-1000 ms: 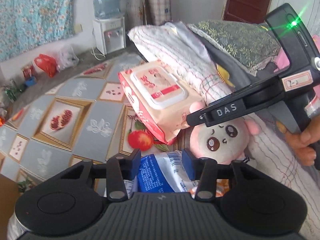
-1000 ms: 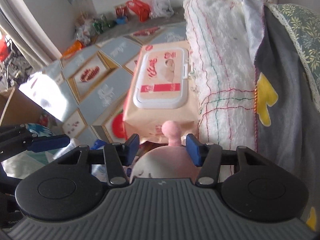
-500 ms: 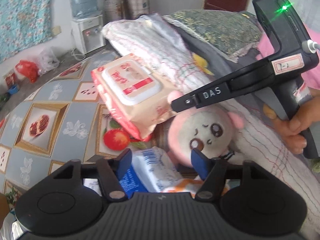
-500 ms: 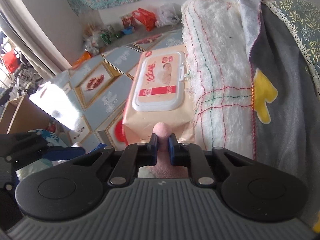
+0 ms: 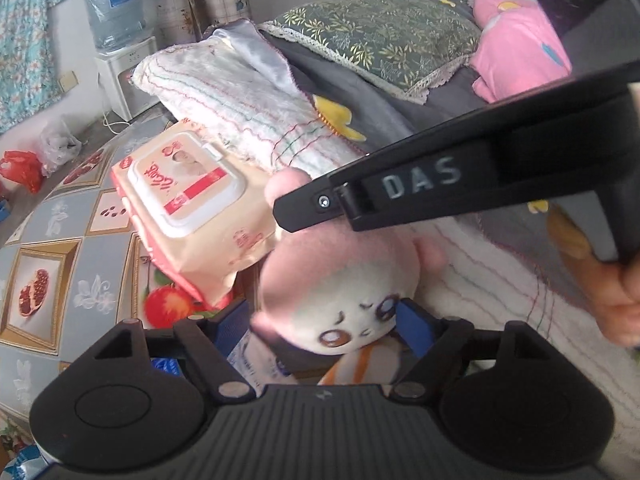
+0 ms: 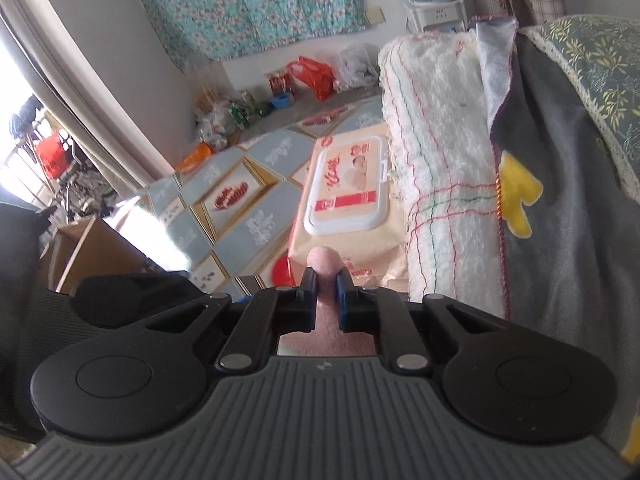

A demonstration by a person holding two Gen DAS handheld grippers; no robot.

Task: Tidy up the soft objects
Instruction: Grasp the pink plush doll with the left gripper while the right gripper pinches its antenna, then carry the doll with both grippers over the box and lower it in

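Since a second ago the right gripper [image 6: 327, 280] has closed from spread onto the pink plush doll's [image 5: 340, 276] ear and is lifting it; the doll's head is now riding higher in the left wrist view, in front of the wet wipes pack [image 5: 192, 204]. Right fingers are clamping the ear nub, which is poking out beyond the pads. Left gripper [image 5: 320, 322] is opening, its blue pads standing either side of the doll's lower face without pressing it; the blue-printed plastic packet [image 5: 248, 364] below is lying loose. Doll is hanging just above the patterned tablecloth [image 5: 80, 240], beside the folded white blanket [image 5: 240, 100]. Its face is turning toward the left wrist camera, tilted; its long axis looks to be running from the pinched ear down toward the left gripper. Left hand is nearer the body, so any supporting grasp would likely come from directly below.
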